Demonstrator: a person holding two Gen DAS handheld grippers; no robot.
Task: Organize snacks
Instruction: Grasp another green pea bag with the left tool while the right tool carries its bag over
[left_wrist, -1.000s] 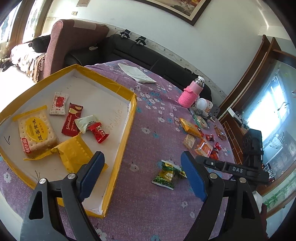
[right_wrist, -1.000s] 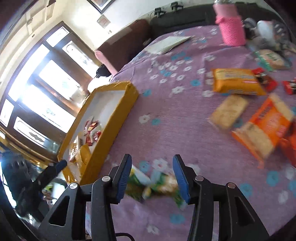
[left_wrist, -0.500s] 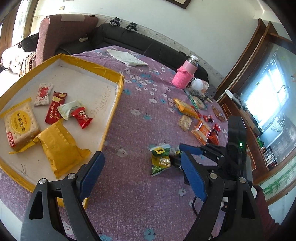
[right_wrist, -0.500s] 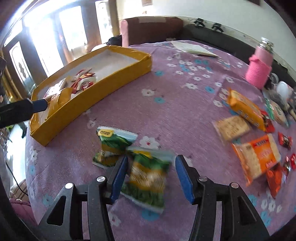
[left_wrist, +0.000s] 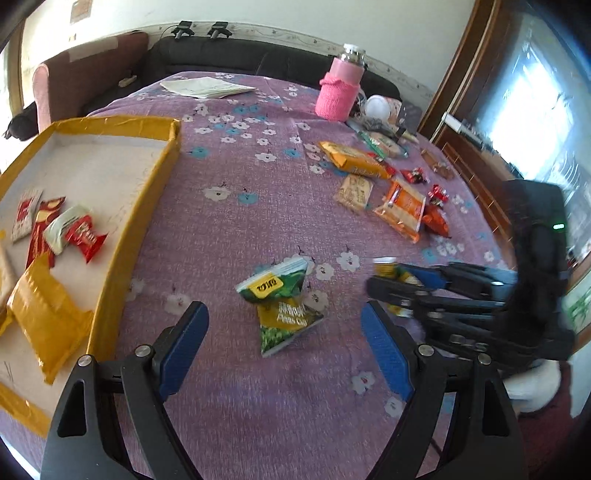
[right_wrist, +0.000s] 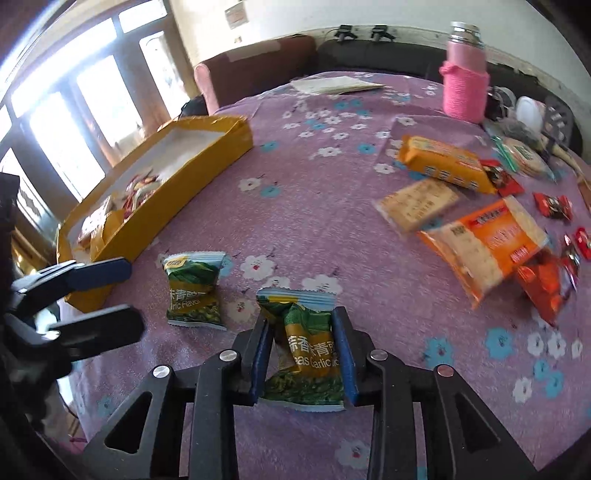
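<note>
1. Green pea packet (right_wrist: 306, 347): it sits between my right gripper (right_wrist: 303, 356) pads, on the near part of the purple flowered tablecloth (right_wrist: 314, 206). The jaws are closing; the pads press its sides and the foil is creased inward, so I rate this as a grip taking hold.
2. Handling judgement: light, soft, air-puffed film that is likely slippery. The contents probably crush under hard squeezing. The middle of the body, where the pads now sit, looks sounder than the crimped end seam, which could tear or slide out.
3. Second green packet (left_wrist: 282, 302): it lies on the cloth just left of the first and beyond my left gripper (left_wrist: 284, 343), whose jaws stand wide apart and hold nothing. The same handling applies.
4. Yellow-rimmed tray (left_wrist: 147, 206): at the left, well apart from both packets, and the likely destination.
5. Loose snacks: the orange cracker packs (right_wrist: 484, 243) and small red sweets (right_wrist: 554, 205) lie to the far right, untouched.
6. View comparison: the right wrist view shows the pad contact and the crease. The left wrist view shows that grip only as a blur, but it shows the tray floor, with a yellow pack (left_wrist: 44, 314) and small red wrappers (left_wrist: 83, 236), which the right view sees only edge-on.
</note>
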